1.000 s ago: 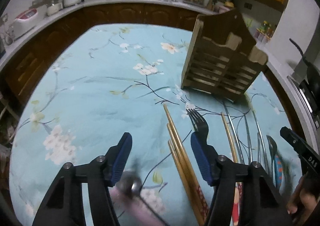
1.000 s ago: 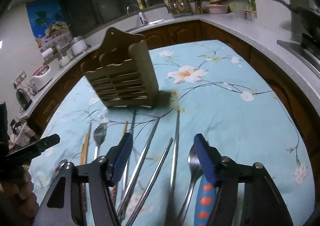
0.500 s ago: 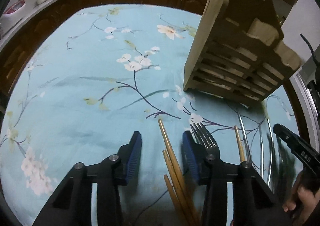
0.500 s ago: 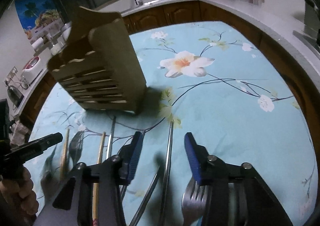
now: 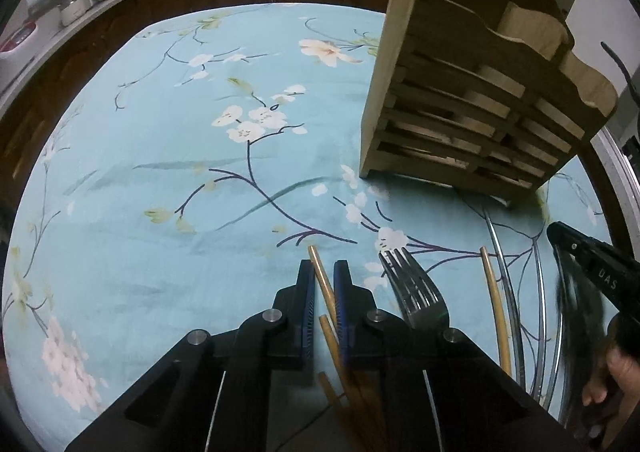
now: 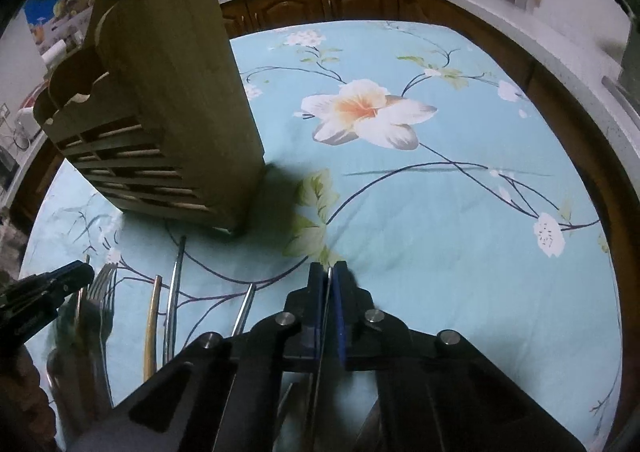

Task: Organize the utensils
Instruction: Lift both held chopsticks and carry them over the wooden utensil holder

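Note:
My left gripper (image 5: 323,272) is shut on a wooden chopstick (image 5: 322,282) whose tip pokes out past the blue pads; other wooden chopsticks (image 5: 330,336) lie under it. A steel fork (image 5: 416,296) and another wooden chopstick (image 5: 494,308) lie just to the right. My right gripper (image 6: 329,272) is shut on a thin metal chopstick (image 6: 325,316). More metal chopsticks (image 6: 174,292) and the fork (image 6: 100,292) lie to its left. The slatted wooden utensil holder (image 5: 472,91) stands upright beyond the utensils; it also shows in the right wrist view (image 6: 160,99).
The table has a light blue floral cloth (image 5: 180,171). The right gripper's black tip (image 5: 588,264) shows at the right of the left wrist view; the left one (image 6: 44,292) at the left of the right wrist view. Kitchen counters (image 6: 500,11) ring the table.
Both grippers have moved forward toward the holder and closed: the left from wide open onto a wooden chopstick, the right onto a metal chopstick.

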### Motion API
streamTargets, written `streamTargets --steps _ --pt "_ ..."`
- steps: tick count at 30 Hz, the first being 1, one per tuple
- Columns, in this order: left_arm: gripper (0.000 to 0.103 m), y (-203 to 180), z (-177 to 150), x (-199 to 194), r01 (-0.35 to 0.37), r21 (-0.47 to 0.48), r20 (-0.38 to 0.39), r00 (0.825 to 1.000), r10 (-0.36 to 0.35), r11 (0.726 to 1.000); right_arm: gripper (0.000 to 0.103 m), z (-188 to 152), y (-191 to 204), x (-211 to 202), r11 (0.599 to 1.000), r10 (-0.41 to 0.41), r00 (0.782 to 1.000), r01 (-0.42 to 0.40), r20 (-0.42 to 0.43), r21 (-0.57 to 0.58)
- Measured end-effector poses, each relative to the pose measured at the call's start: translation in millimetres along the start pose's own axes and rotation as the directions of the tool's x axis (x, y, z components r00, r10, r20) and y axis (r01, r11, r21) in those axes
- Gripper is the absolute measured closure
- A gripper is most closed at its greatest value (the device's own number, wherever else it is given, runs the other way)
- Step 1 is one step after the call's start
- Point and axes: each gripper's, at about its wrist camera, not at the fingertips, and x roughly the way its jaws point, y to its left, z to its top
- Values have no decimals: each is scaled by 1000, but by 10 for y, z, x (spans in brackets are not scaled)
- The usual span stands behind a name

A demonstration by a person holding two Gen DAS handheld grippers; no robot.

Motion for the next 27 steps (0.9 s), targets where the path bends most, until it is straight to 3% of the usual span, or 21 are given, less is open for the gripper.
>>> streamTargets --steps 4,12,18,27 --pt "97 7 -2 -54 23 -22 -1 1000 -23 1000 99 5 -41 -34 999 38 999 -38 3 33" --pt "98 80 -35 -549 107 -71 83 991 -101 992 100 30 -92 -393 990 111 991 -117 74 84" --pt "98 198 -169 -1027 180 -96 146 975 -165 979 100 42 -71 -753 979 167 976 -181 141 96" --pt "99 318 -410 -1675 226 -77 248 948 -201 971 100 -17 14 -1233 973 194 954 -216 230 76"
